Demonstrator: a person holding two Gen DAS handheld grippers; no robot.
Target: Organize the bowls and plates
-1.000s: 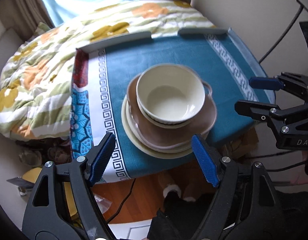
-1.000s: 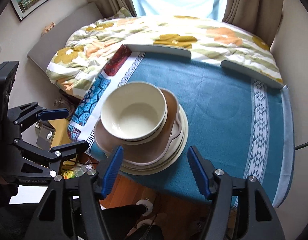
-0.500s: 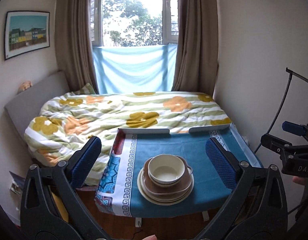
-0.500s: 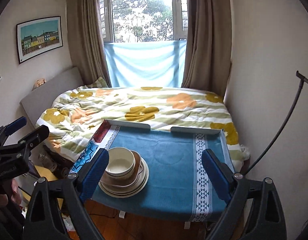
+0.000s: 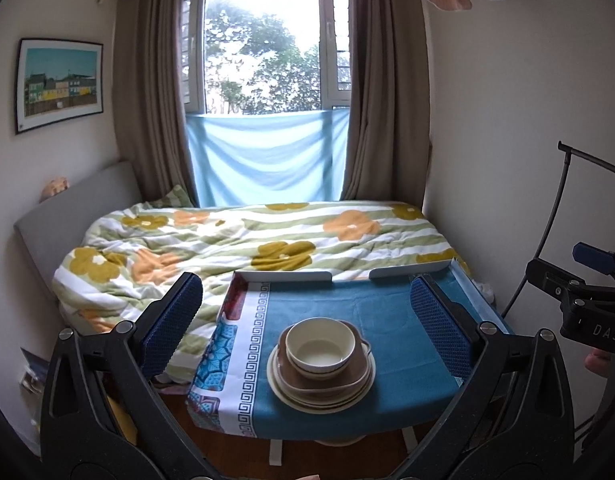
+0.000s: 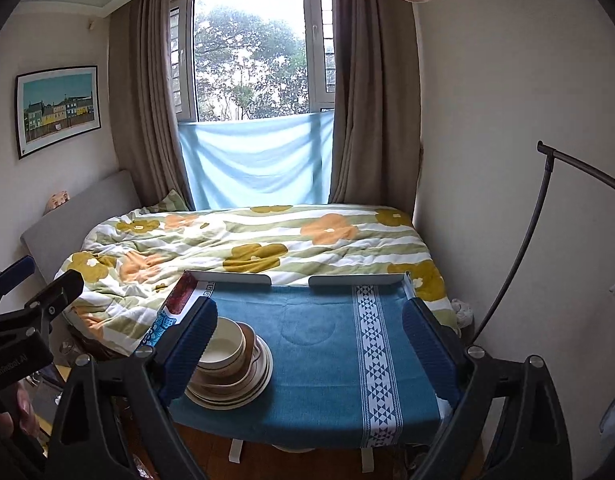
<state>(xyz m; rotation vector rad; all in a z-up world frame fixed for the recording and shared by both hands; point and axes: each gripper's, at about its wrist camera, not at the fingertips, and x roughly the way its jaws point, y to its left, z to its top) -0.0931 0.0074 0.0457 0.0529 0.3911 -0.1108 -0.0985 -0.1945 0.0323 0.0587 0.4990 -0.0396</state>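
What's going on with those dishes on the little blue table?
A person is holding two grippers and tidying plates and bowls. The cream bowl sits on a brown dish, on top of a stack of cream plates, near the front of the blue-clothed table by the bed. The left gripper and right gripper are both open, have just been opening wider, hold nothing, and touch no dishes.

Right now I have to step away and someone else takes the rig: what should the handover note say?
Left gripper: open, empty, jaws just opened wider.
Right gripper: open, empty, likewise.
Cream bowl sits on the brown dish, on the cream plates, one stack near the front edge of the blue-clothed table.
Done: stacking looks finished.
Left: nothing loose shows on the table.
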